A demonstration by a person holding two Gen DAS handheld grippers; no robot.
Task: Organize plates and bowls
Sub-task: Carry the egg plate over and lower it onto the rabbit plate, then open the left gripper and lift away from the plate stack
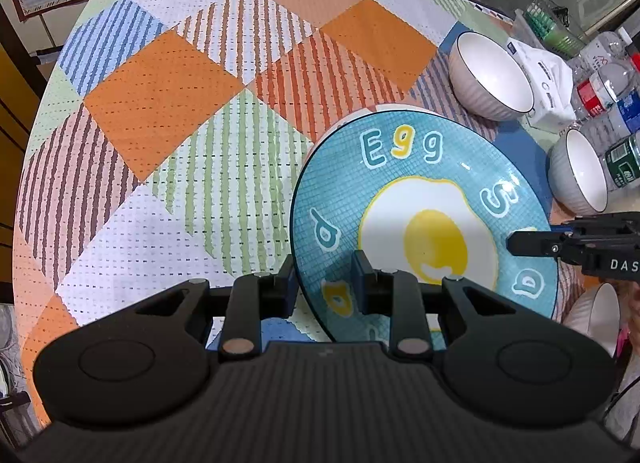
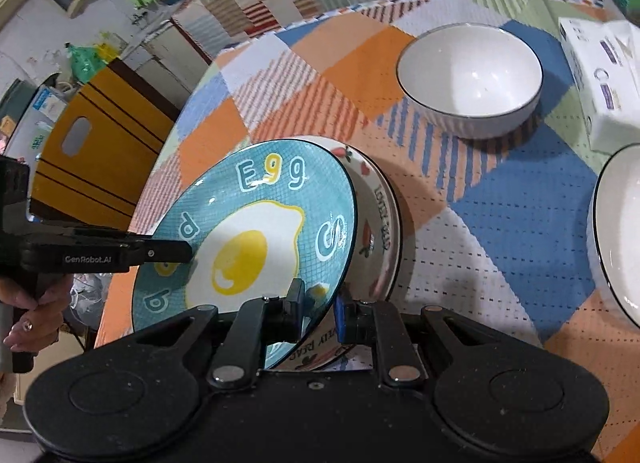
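A blue plate (image 1: 420, 183) with a fried-egg picture and the word "Egg" hangs tilted between both grippers. My left gripper (image 1: 324, 275) is shut on its near-left rim, one finger under the plate and one on its face. My right gripper (image 2: 320, 303) is shut on the opposite rim (image 2: 328, 295), and its finger (image 1: 520, 243) also shows in the left wrist view. The blue plate (image 2: 248, 231) lies over a white plate (image 2: 380, 223) with red fruit and lettering, which rests on the tablecloth. Whether the two plates touch I cannot tell.
White bowls stand on the patchwork cloth: one at the back (image 2: 470, 75), one at the right edge (image 2: 616, 231), a third low right (image 1: 600, 315). A tissue pack (image 2: 600, 83) and water bottles (image 1: 608, 103) sit beyond. An orange chair (image 2: 92, 151) stands by the table.
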